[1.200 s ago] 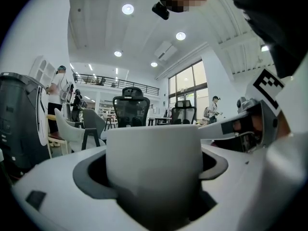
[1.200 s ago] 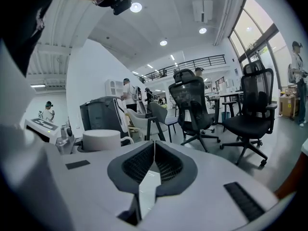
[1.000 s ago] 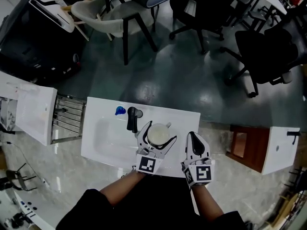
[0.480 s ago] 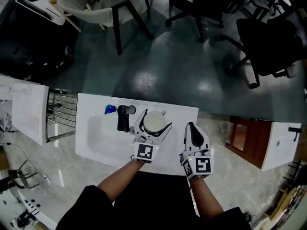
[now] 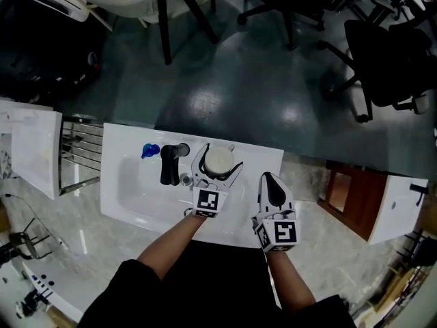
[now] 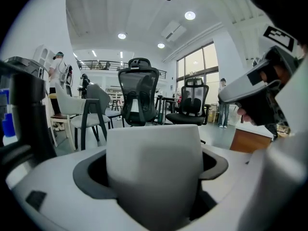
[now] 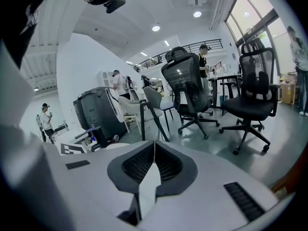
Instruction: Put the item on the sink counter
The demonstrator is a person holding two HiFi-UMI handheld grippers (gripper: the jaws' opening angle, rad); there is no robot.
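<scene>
While L gripper (image 5: 218,162) grips cup (image 6: 154,170), R gripper (image 5: 267,178) closed.

The left gripper (image 5: 219,158) and the right gripper (image 5: 267,178) are alike: smooth white moulded shells that taper toward the far end. Their jaws are lined with black ribbed pads (image 7: 139,165). At the near end of each sits a cube (image 5: 207,201) bearing a black-and-white square marker. The person wears a dark top (image 5: 205,285), probably black, whose sleeves leave the forearms uncovered.
</scene>
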